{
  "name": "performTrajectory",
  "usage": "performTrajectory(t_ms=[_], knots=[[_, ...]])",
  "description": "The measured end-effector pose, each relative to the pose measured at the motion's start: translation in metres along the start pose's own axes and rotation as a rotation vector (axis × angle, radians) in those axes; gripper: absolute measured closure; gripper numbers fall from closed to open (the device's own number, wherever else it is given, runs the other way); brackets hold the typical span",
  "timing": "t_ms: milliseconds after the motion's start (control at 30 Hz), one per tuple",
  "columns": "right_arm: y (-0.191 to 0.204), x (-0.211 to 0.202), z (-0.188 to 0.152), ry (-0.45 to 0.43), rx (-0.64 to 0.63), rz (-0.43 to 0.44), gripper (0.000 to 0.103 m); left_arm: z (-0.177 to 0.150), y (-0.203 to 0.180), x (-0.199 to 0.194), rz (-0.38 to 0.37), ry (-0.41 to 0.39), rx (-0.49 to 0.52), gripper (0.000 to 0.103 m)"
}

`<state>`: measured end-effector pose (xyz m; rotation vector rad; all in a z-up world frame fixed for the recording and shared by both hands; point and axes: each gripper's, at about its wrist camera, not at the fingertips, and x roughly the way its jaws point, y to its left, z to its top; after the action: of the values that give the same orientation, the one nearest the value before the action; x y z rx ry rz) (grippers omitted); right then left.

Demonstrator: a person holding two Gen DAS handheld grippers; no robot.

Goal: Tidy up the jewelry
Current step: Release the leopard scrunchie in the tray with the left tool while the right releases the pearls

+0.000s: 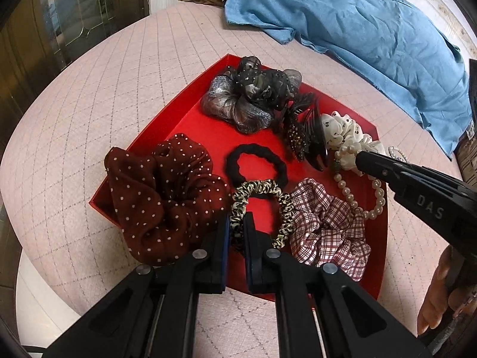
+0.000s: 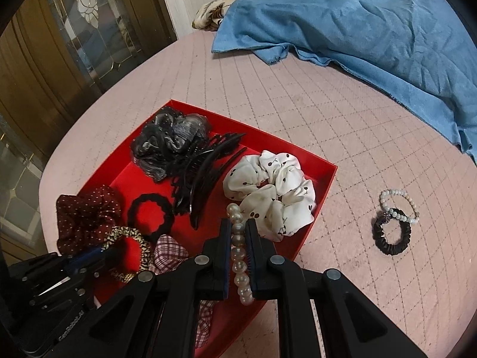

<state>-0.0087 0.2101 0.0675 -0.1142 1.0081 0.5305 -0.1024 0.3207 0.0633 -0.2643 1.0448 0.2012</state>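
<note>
- One red tray (image 1: 190, 125) sits on the pink quilted bed cover (image 1: 134, 68), with the hair things and jewelry gathered in it.
- The left gripper (image 1: 237, 226) is pinched nearly closed on one leopard-print hair tie (image 1: 262, 188), gripping that loop at about its 8 o'clock.
- The right gripper (image 2: 238, 238) is also clamped narrow, on one pearl bracelet (image 2: 240, 256) (the strand runs straight between the pads), over the tray's 4 o'clock side.
- Fabric scrunchies in the tray, four counted: dark red with white dots (image 1: 161, 194) at 8 o'clock, pink plaid (image 1: 328, 226) at 5 o'clock, white with cherries (image 2: 274, 191) at 3 o'clock, grey sheer (image 1: 238, 107) at 12 o'clock.
- One plain black hair tie (image 1: 256, 164) lies at the centre, touching the leopard loop.
- Black claw clips (image 2: 202, 176) lie between the grey and white scrunchies (I cannot count them surely).
- Outside the tray, at its 3 o'clock: one white bead bracelet (image 2: 399, 203) overlapping one black band (image 2: 392, 235).
- One blue cloth (image 2: 357, 24) lies at 1 o'clock, well apart.
</note>
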Motion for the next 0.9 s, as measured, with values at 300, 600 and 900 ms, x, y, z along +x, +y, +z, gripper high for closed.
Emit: performTrajectory(t_ms=[300,600,900], knots=[[-0.01,0.005,-0.001,0.007,0.038,-0.006,0.092,0.0,-0.001,0.001,0.009,-0.003,0.008,0.095],[-0.007,-0.002,-0.002,-0.001,0.045,0.027,0.091,0.001,-0.002,-0.001,0.019,-0.01,0.011,0.092],[-0.007,-0.026,-0.004,-0.053,0.064,0.049,0.064,-0.002,-0.008,-0.015,0.023,-0.065,0.022,0.055]])
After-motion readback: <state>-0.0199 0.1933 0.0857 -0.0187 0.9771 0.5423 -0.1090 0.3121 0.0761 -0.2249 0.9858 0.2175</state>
